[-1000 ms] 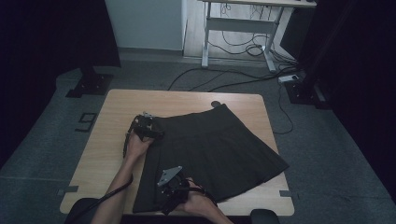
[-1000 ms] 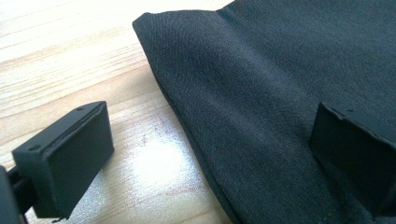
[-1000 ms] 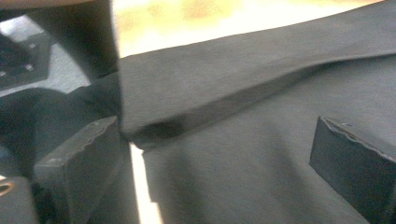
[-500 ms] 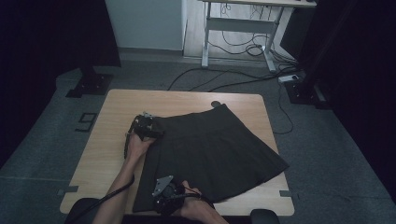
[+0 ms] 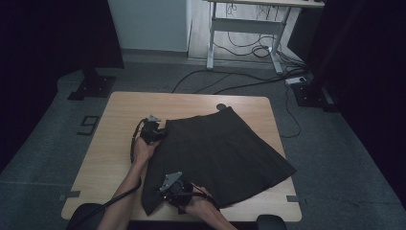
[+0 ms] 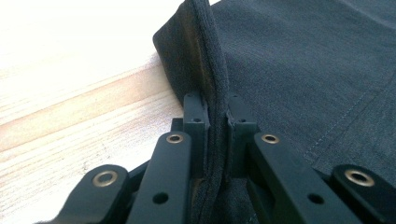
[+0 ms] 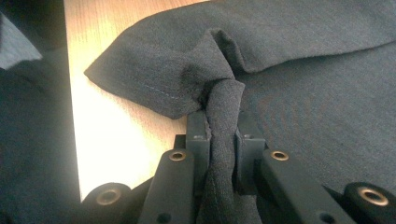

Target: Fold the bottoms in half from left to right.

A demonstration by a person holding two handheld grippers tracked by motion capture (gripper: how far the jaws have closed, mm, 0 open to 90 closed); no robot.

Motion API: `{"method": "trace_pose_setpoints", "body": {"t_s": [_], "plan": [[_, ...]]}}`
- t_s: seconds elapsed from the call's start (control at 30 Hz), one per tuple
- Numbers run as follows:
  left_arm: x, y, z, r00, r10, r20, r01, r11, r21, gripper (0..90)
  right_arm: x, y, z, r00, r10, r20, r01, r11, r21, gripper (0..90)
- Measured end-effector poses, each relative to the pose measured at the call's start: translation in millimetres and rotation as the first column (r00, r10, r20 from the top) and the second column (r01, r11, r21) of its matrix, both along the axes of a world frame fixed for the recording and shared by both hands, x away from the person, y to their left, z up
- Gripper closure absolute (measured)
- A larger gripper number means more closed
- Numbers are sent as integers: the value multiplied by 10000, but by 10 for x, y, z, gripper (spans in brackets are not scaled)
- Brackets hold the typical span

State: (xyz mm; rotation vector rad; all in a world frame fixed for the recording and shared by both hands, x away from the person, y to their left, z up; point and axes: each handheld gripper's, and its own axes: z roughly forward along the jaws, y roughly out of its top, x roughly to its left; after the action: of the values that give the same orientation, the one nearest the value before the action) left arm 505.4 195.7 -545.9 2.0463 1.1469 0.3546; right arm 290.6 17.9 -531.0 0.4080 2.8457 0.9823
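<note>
high view: a dark skirt [image 5: 220, 153] lies spread flat on a light wooden table [image 5: 119, 103], its waistband toward the far edge and its hem fanning toward the near right corner. the left gripper [image 5: 160, 132], held in the person's left hand [image 5: 142, 149], sits at the skirt's left waist corner. the right gripper [image 5: 163, 193], held in the right hand [image 5: 201, 207], sits at the skirt's near left hem corner, close to the table's front edge. a cable trails from each gripper back along the forearm.

left gripper view: the left gripper [image 6: 215, 116] has just closed its jaws, and they now clamp a raised fold of the skirt's thick edge [image 6: 205, 60]. the rest of the cloth lies flat to the right, bare table [image 6: 70, 93] to the left.

right gripper view: the right gripper [image 7: 222, 128] has likewise just closed, and its jaws pinch a bunched twist of the skirt's hem [image 7: 224, 98]. the hem corner [image 7: 135, 79] with its pale stitch line lies on the table [image 7: 116, 140] beside the jaws. beyond it the cloth spreads flat.
</note>
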Motion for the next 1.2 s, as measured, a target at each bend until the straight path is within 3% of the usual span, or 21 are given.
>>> {"method": "trace_pose_setpoints", "body": {"t_s": [0.2, 0.37, 0.5, 0.8, 0.9, 1.0, 1.07, 1.2], "plan": [[-19, 115, 24, 9999, -126, -103, 128, 9997, 218, 812, 25, 33, -9, 9992, 126, -383, -116, 9996, 270, 798], [-99, 308, 37, 9999, 72, -120, -68, 9993, 377, 812, -30, 281, 2, 9976, 635, -269, -632, 9979, 121, 797], [-216, 566, 50, 9990, 391, -210, -382, 9984, 420, 812, -79, 477, 3, 9946, 1001, -279, -998, 9949, 147, 795], [-464, 946, 58, 9956, 906, -253, -894, 9949, 457, 811, -192, 787, -12, 9831, 1713, -647, -1682, 9844, 510, 789], [-483, 979, 56, 9935, 1081, -363, -1071, 9939, 273, 807, -223, 808, -12, 9799, 1956, -397, -1938, 9800, 458, 790], [-475, 931, 113, 9930, 1083, -470, -1045, 9915, 777, 825, -238, 778, 8, 9761, 2164, -185, -2156, 9757, 400, 796], [-471, 888, 189, 9941, 1047, -266, -1015, 9895, 1032, 849, -226, 714, 59, 9765, 2145, -193, -2130, 9751, 617, 799], [-441, 835, 414, 9948, 1004, 139, -1011, 9933, 569, 855, -153, 485, 257, 9841, 1775, -24, -1760, 9775, 1166, 803]]}}
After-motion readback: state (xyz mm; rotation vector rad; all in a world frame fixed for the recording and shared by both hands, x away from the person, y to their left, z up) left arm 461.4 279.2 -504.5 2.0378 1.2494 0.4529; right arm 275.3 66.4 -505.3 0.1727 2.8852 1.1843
